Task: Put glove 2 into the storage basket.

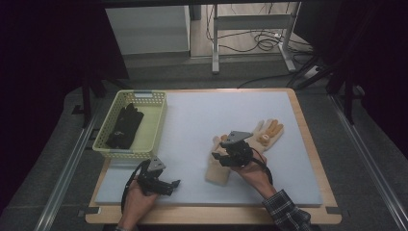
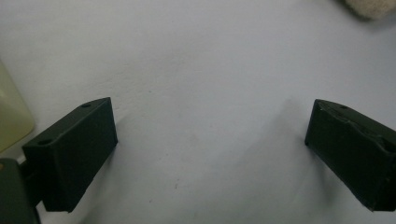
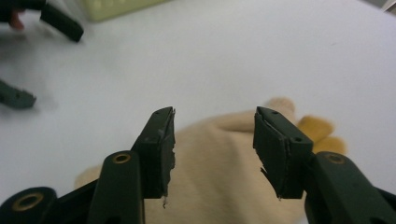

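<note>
**Right gripper poised over the tan glove, fingers parted**

The tan glove (image 1: 250, 144) lies flat on the pale mat of the worktop (image 1: 202, 125), right of centre, its orange-tipped fingers pointing toward the far right corner. The right gripper (image 1: 222, 144) sits directly above the glove's palm — in the right gripper view its fingers (image 3: 159, 149) stand about half open, with the glove's fabric (image 3: 215, 172) below and between them, and no pad visibly pressing on it.

The left gripper (image 1: 175, 184) rests near the front-left edge of the mat, well apart from the glove. Its fingers (image 2: 74, 154) are spread wide with only bare mat between them.

At the far left stands a pale yellow basket (image 1: 156, 126) holding a black glove (image 1: 126, 126) — well clear of both grippers. The stretch of mat between basket and tan glove carries nothing that blocks the way.
</note>
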{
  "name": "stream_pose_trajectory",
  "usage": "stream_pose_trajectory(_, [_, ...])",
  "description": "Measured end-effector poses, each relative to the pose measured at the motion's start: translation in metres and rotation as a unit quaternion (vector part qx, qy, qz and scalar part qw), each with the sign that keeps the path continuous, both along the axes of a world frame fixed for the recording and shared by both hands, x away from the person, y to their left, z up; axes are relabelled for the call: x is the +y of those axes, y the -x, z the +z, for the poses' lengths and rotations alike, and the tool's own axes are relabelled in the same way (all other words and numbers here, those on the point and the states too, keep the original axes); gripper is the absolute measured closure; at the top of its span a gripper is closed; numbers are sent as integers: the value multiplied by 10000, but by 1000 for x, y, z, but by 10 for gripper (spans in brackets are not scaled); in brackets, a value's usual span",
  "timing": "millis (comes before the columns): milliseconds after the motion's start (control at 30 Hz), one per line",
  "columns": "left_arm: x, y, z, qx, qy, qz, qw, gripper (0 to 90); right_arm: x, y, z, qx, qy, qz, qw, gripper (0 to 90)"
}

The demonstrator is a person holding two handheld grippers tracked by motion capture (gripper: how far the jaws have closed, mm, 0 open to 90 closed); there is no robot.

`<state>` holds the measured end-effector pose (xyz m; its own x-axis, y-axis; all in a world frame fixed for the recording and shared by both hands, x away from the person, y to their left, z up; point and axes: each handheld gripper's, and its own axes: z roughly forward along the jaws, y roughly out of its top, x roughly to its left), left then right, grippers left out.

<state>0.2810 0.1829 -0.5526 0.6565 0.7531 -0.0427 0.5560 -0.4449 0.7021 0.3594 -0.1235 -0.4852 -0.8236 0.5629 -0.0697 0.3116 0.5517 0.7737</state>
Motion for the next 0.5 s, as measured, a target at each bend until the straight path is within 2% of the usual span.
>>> stream_pose_trajectory(67, [0, 0, 0, 7, 8, 7, 10000, 23, -4, -4, 3, -15, 6, -92, 10000, 510])
stream_pose_trajectory(167, [0, 0, 0, 7, 8, 6, 10000, 22, -11, -11, 2, 52, 38, -239, 9997, 666])
stream_pose_trajectory(233, [0, 0, 0, 8, 9, 6, 10000, 22, -13, -17, -2, 124, 53, -356, 9993, 715])
stream_pose_trajectory(333, [0, 0, 0, 8, 9, 7, 10000, 23, -13, -28, -9, 225, 70, -440, 9988, 728])
stream_pose_trajectory(500, [0, 0, 0, 6, 10, 6, 10000, 23, 5, -45, -24, 380, 161, -460, 9981, 720])
